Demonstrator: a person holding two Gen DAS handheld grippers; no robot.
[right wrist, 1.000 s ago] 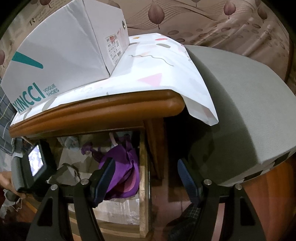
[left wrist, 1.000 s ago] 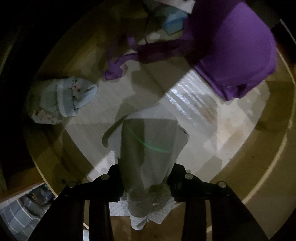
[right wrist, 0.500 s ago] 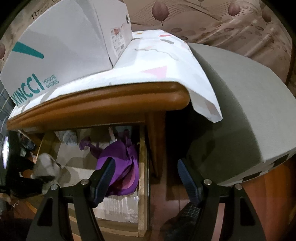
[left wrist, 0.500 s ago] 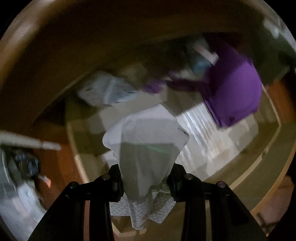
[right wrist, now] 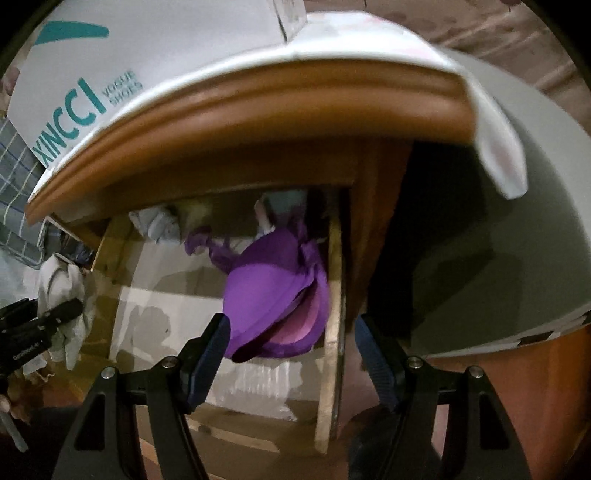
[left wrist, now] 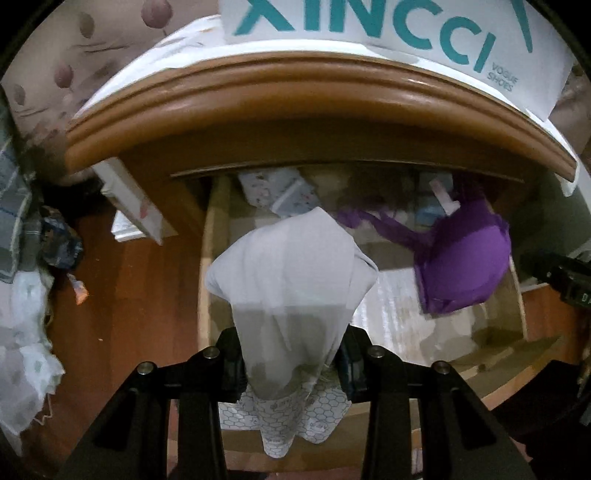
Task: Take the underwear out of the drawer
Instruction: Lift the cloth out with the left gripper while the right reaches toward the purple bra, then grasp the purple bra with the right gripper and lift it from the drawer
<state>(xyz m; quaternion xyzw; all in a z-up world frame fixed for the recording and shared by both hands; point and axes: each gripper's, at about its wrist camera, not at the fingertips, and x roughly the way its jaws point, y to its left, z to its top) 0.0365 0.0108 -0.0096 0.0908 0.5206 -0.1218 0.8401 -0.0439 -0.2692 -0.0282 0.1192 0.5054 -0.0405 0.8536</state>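
Dark wooden flooring surrounds an open drawer point(left wrist: 212, 258) pulled out from under a brown wooden tabletop point(left wrist: 295, 88), which carries a white shoe box point(left wrist: 388, 26) (teal lettering on its side). Above the drawer's front part, the left gripper point(left wrist: 291, 365) is clamped on a pale grey pair of underwear point(left wrist: 291, 280), which drapes over the closed fingers and hangs clear of the drawer floor. A purple bra point(right wrist: 277, 291) lies inside the drawer against its right wall, and a light patterned garment point(left wrist: 280, 192) sits at the drawer's back. The right gripper point(right wrist: 291, 354) hovers over the drawer's right wall with jaws wide apart, nothing between them.
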